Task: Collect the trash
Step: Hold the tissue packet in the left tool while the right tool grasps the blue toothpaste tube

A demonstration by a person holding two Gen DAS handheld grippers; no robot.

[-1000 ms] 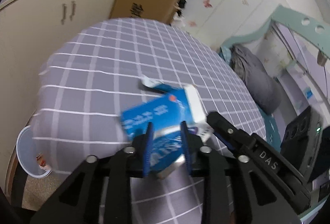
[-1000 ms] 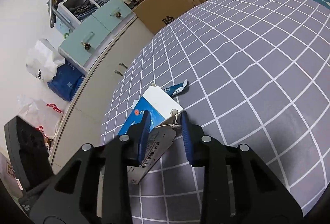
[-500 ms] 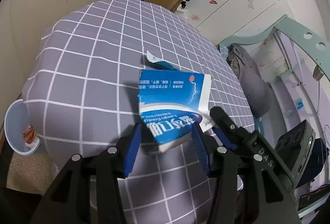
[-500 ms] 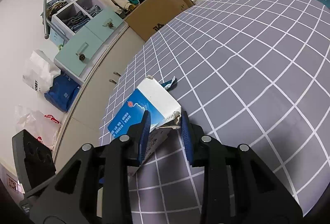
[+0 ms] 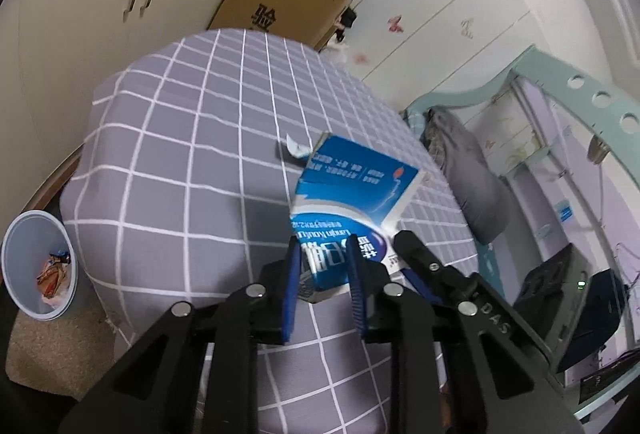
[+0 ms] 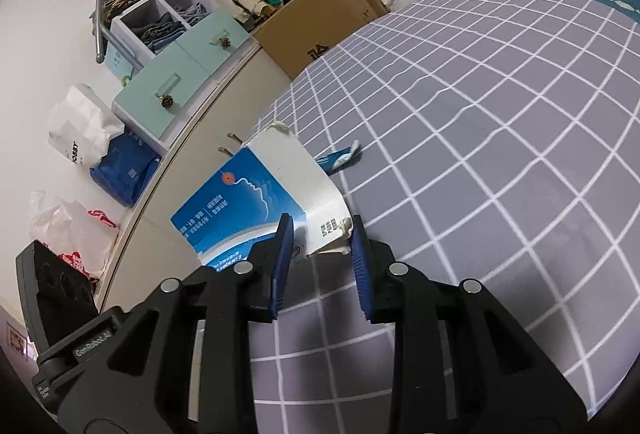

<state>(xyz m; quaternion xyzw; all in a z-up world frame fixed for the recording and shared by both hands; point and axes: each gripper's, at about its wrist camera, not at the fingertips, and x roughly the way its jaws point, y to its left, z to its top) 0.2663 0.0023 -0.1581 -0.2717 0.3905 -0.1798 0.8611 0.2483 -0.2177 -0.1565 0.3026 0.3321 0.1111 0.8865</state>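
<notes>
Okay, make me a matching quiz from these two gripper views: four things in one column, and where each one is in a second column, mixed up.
Things:
1. blue carton
2. torn blue wrapper
3. waste bin
4. cardboard box

Places:
A. on the floor beside the bed
B. against the wall beyond the bed
C. lying on the checked bedsheet
D. gripped by the left gripper and the right gripper

Pairs: 1-D, 2-C, 3-A, 4-B
</notes>
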